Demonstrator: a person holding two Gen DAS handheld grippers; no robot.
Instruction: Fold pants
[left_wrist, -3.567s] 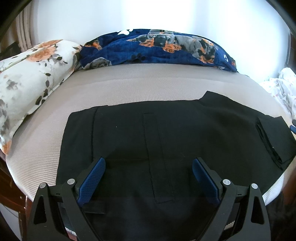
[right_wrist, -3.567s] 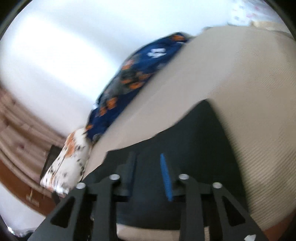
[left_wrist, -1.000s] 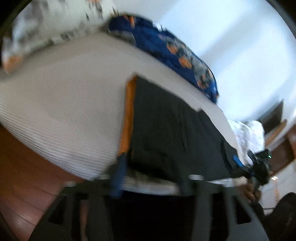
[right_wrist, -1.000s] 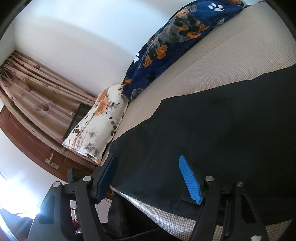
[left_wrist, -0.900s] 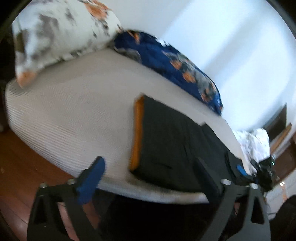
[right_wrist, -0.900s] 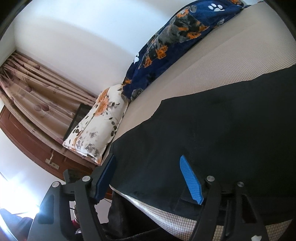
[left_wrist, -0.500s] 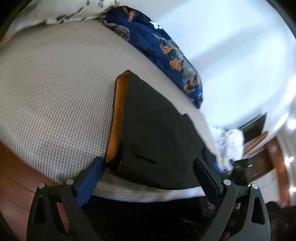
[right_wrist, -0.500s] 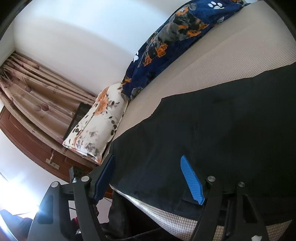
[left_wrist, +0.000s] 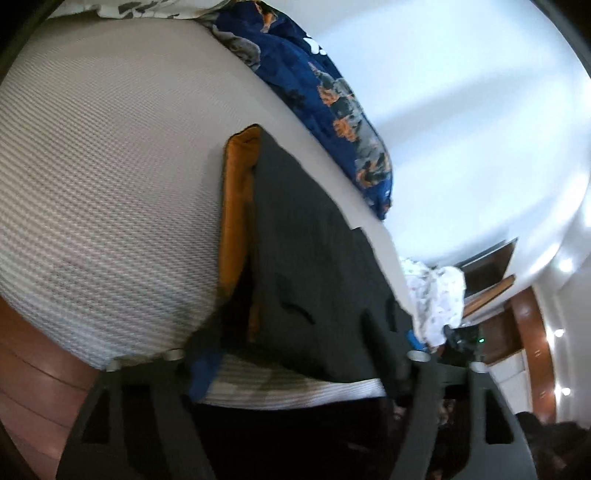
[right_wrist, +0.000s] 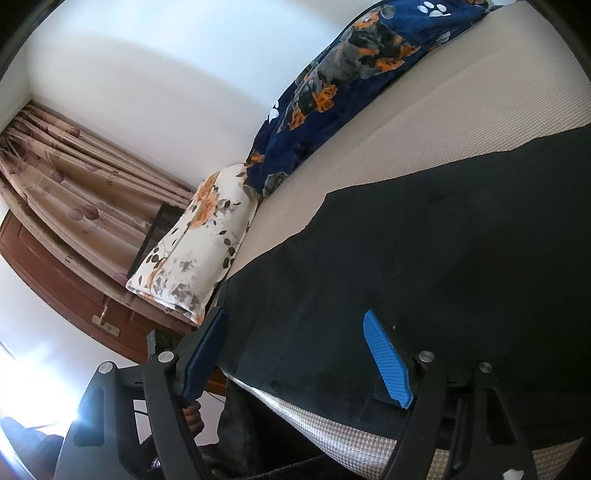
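The black fabric pants with an orange-lined waistband (left_wrist: 314, 258) are laid flat near the grey woven mattress (left_wrist: 110, 184) edge, judged partly folded. The closing left gripper (left_wrist: 291, 354) and opening right gripper (right_wrist: 295, 354) straddle the hem, nothing clamped.
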